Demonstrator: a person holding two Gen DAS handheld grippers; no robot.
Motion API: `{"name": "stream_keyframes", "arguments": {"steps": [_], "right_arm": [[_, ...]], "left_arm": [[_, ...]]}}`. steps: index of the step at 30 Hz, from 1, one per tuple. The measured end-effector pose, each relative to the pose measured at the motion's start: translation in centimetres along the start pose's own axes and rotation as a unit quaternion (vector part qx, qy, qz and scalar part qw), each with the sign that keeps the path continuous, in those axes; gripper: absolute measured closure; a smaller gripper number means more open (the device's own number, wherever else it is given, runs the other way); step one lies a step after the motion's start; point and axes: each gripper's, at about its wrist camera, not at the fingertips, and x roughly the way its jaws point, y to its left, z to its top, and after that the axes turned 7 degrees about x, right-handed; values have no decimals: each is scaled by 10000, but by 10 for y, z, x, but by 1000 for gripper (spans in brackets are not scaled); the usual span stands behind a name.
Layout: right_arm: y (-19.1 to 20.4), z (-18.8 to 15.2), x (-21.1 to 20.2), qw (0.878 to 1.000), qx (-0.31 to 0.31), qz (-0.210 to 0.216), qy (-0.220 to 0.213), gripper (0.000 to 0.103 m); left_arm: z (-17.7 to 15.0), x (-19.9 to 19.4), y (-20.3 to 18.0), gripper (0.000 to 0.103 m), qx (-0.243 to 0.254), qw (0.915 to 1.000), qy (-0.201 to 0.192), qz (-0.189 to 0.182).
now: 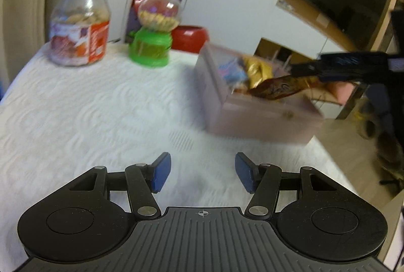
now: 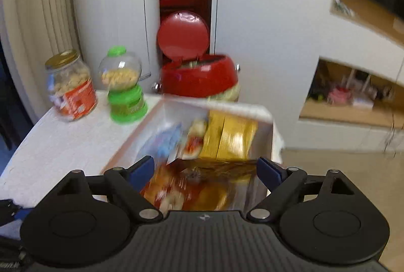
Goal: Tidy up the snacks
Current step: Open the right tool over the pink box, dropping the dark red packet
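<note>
A pale box (image 1: 265, 118) sits at the right end of the white-clothed table (image 1: 101, 105) and holds blue, gold and yellow snack packets (image 2: 227, 138). My right gripper (image 2: 205, 171) is open above the box's near end. A brown and orange snack packet (image 2: 192, 186) lies between and just below its fingers, blurred. In the left wrist view the right gripper (image 1: 298, 70) reaches in from the right, with the brown packet (image 1: 280, 89) at its tip over the box. My left gripper (image 1: 200, 172) is open and empty above the bare cloth.
A glass jar with a gold lid (image 1: 80, 24), a green candy dispenser (image 1: 154, 29) and a red lidded pot (image 2: 199, 77), its lid up, stand along the back of the table. The table's right edge drops to the floor (image 1: 353, 153).
</note>
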Motion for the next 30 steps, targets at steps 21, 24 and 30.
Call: {"name": "stream_keyframes", "arguments": {"steps": [21, 24, 30], "right_arm": [[4, -42, 2, 9902, -985, -908, -403, 53], [-4, -6, 25, 9919, -561, -945, -642, 53], [-8, 39, 98, 9991, -39, -414, -9, 53]], "left_arm": [[-9, -23, -42, 41, 287, 9996, -18, 3], [-8, -17, -36, 41, 179, 9998, 13, 0], [-7, -10, -22, 41, 10, 10000, 89, 19]]}}
